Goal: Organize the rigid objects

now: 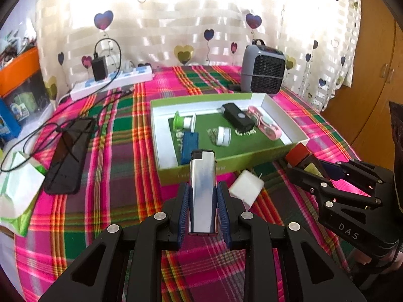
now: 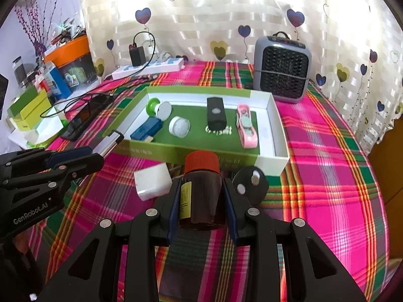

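My left gripper [image 1: 203,196] is clenched on a silver lighter [image 1: 203,191]: it stands between my blue pads [image 1: 187,201], black cap pointing away from me, above the plaid cloth [image 1: 113,125] just short of the box's [image 1: 226,161] near wall. My right gripper [image 2: 201,201] grasps a brown bottle [image 2: 201,196] with an orange cap [image 2: 201,162], pads pressed on both sides, also just before the near wall. On the cloth between my two grippers lies a white charger [image 2: 152,181]; a black disc [image 2: 249,183] sits right of the bottle, near the box's near right corner.
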